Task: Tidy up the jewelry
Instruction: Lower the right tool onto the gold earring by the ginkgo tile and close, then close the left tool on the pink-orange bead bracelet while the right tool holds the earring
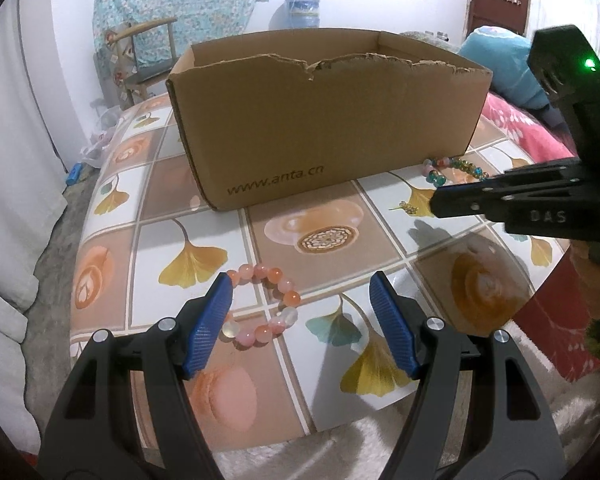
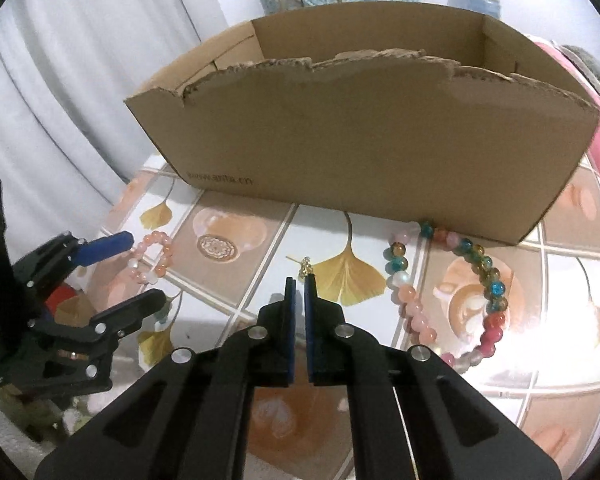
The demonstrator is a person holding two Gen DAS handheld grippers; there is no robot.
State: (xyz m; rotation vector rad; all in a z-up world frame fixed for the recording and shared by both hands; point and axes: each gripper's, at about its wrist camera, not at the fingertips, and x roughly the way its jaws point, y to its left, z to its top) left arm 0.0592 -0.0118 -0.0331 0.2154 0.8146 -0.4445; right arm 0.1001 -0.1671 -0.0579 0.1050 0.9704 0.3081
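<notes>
The left gripper (image 1: 300,300) is open wide, and the pink bead bracelet (image 1: 266,306) lies flat between its blue pads, near the left one. The right gripper (image 2: 299,286) is almost closed, holding nothing; one little gold earring (image 2: 306,267) lies just past its tips. Farther right lies one colorful bead bracelet (image 2: 452,292), touching the one cardboard box (image 2: 360,140). Two bracelets in all.

Open brown cardboard box (image 2: 360,136): floor hidden behind its torn front wall.
Orange-pink beaded bracelet (image 1: 266,306): partly covered by a blue finger pad (image 1: 208,324).
Small gold earring (image 2: 306,268): shape too small to tell.
</notes>
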